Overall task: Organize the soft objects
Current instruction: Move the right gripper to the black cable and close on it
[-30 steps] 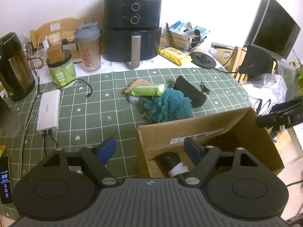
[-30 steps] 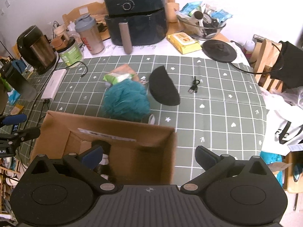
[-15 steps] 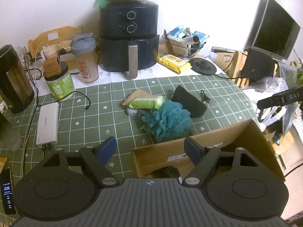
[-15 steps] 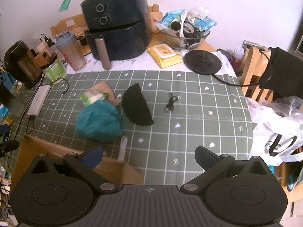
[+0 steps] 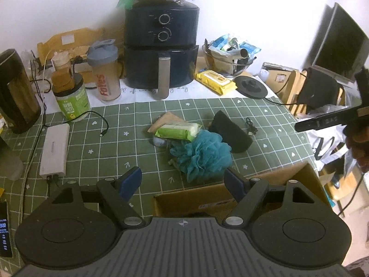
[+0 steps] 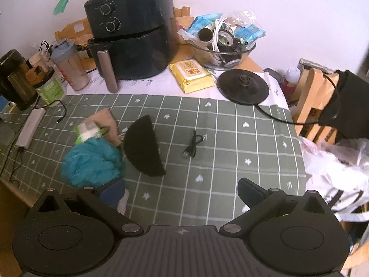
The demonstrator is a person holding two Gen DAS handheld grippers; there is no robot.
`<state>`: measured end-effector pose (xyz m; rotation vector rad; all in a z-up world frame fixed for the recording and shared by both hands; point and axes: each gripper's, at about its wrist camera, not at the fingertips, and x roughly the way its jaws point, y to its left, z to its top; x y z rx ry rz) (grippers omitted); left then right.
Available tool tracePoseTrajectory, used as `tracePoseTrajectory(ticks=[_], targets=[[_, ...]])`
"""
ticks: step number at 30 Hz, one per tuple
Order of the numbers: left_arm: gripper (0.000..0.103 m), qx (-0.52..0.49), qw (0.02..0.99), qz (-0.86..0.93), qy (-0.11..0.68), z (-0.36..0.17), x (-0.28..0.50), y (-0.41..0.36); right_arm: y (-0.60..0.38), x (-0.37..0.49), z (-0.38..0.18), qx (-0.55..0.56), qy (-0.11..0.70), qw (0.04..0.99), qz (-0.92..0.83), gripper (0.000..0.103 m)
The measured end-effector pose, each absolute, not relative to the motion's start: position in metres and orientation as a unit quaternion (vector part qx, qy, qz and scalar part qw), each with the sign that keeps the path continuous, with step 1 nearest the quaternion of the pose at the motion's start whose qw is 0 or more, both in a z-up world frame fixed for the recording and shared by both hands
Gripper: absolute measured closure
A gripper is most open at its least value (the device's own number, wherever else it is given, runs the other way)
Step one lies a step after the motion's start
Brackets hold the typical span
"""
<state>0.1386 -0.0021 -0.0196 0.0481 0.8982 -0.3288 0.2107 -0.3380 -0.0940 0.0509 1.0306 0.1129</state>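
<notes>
A teal mesh bath puff point(image 5: 203, 153) point(image 6: 92, 161) lies mid-table on the green checked cloth, beside a green wipes pack point(image 5: 177, 131) point(image 6: 88, 132), a tan pouch point(image 5: 167, 120) and a black half-round pad point(image 5: 231, 131) point(image 6: 144, 150). A cardboard box point(image 5: 230, 198) stands at the near edge, just under my left gripper point(image 5: 182, 181), which is open and empty. My right gripper point(image 6: 182, 190) hovers open and empty over the cloth, right of the puff and near the black pad. The box shows only as a brown edge point(image 6: 9, 198) at the far left of the right wrist view.
At the back stand a black air fryer point(image 5: 161, 48), a shaker bottle point(image 5: 105, 69), a green jar point(image 5: 70, 97), a kettle point(image 5: 16, 92) and a bowl of clutter point(image 6: 223, 43). A power bank point(image 5: 55, 150), a small black cable point(image 6: 192, 146) and a yellow wipes pack point(image 6: 191, 75) lie about.
The right gripper has swung right and forward, away from the box to the cloth by the black pad. The left view has drawn back a little, so less of the box interior shows.
</notes>
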Motion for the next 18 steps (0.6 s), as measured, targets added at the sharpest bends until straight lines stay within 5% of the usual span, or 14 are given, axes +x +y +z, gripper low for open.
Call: tracePoseTrajectory(ticks=[10, 18], targets=[[0.025, 0.001, 0.886, -0.127, 0.446, -0.024, 0.145, 0.004, -0.348, 0.254, -0.147, 0.006, 0.486, 0.872, 0.057, 0.002], [0.025, 0.001, 0.893, -0.093, 0.44, -0.027, 0.138, 0.008, -0.344, 0.289, -0.192, 0.011, 0.485, 0.872, 0.062, 0.018]])
